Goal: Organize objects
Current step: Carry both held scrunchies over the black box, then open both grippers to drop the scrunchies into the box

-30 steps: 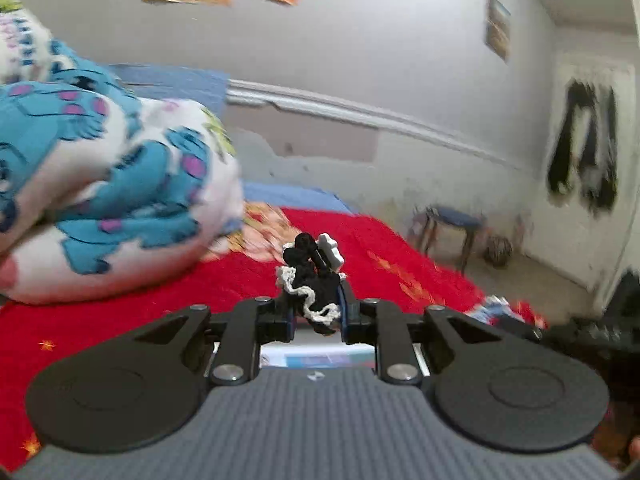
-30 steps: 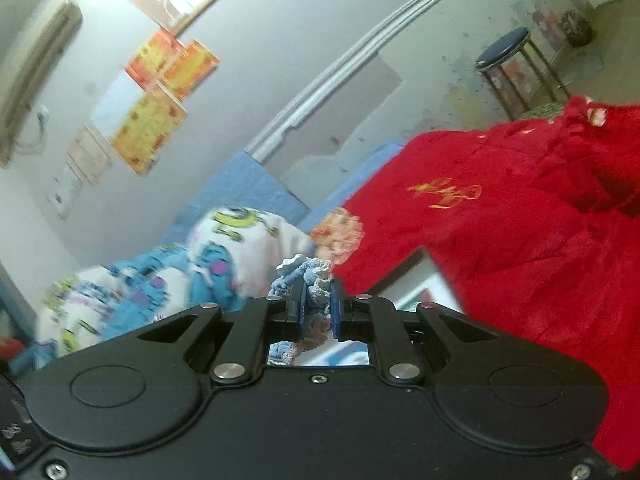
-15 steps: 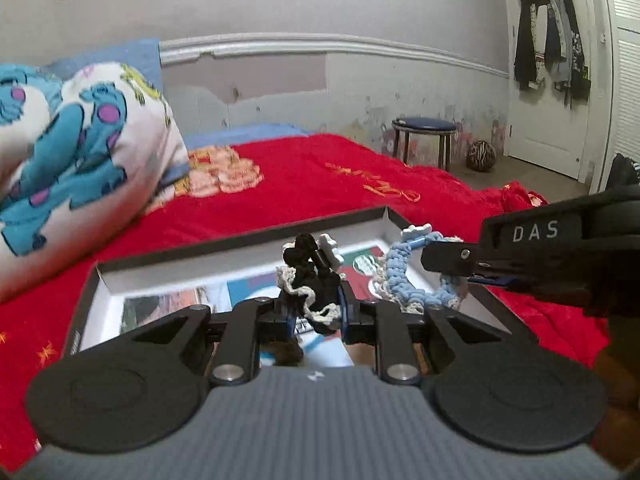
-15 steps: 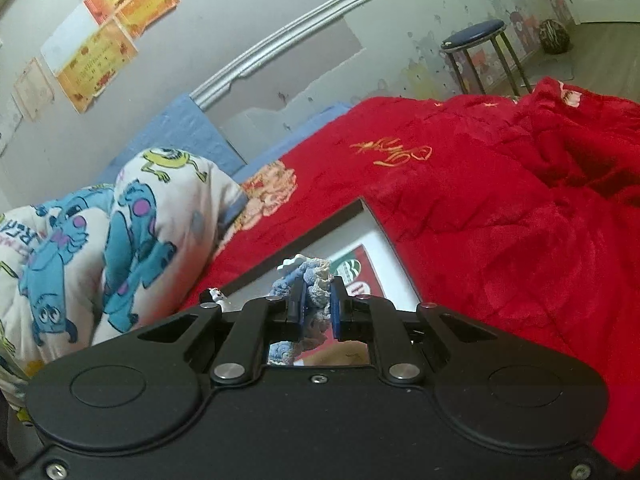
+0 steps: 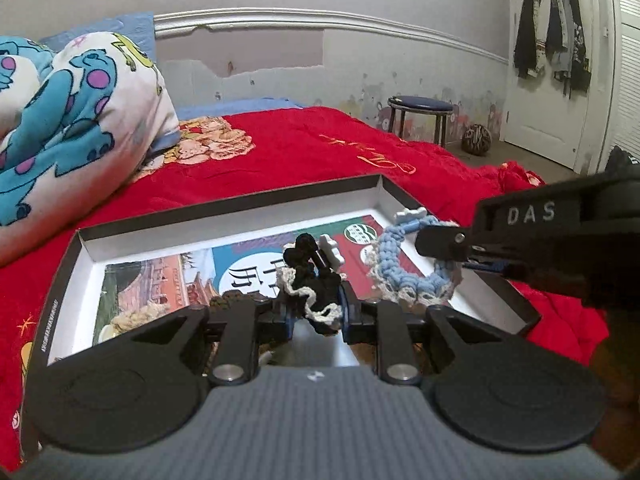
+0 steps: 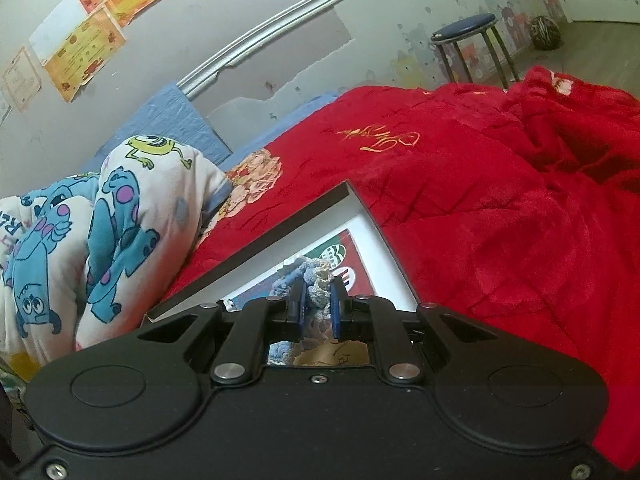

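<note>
A shallow open box [image 5: 224,208] with a black rim and a printed picture on its floor lies on the red blanket. My left gripper [image 5: 316,308] is shut on a black crochet piece with white trim [image 5: 310,268] and holds it over the box's near middle. From the right, my right gripper [image 5: 440,246] reaches in, shut on a light blue crochet piece with cream trim [image 5: 404,268] above the box's right side. In the right wrist view the blue piece [image 6: 310,276] sits pinched in the right gripper [image 6: 316,300], over the box's far corner [image 6: 260,256].
A brown crochet piece [image 5: 224,302] and a cream one [image 5: 136,316] lie in the box just ahead of my left gripper. A monster-print duvet [image 5: 72,112] is heaped at the left. The red blanket [image 5: 300,152] surrounds the box. A stool [image 5: 420,108], a ball [image 5: 476,140] and a door hung with clothes [image 5: 552,24] stand beyond the bed.
Both grippers dropped and tipped down, bringing the box into view below them. The right gripper with the blue piece came into the left wrist view. Both grips are unchanged.
</note>
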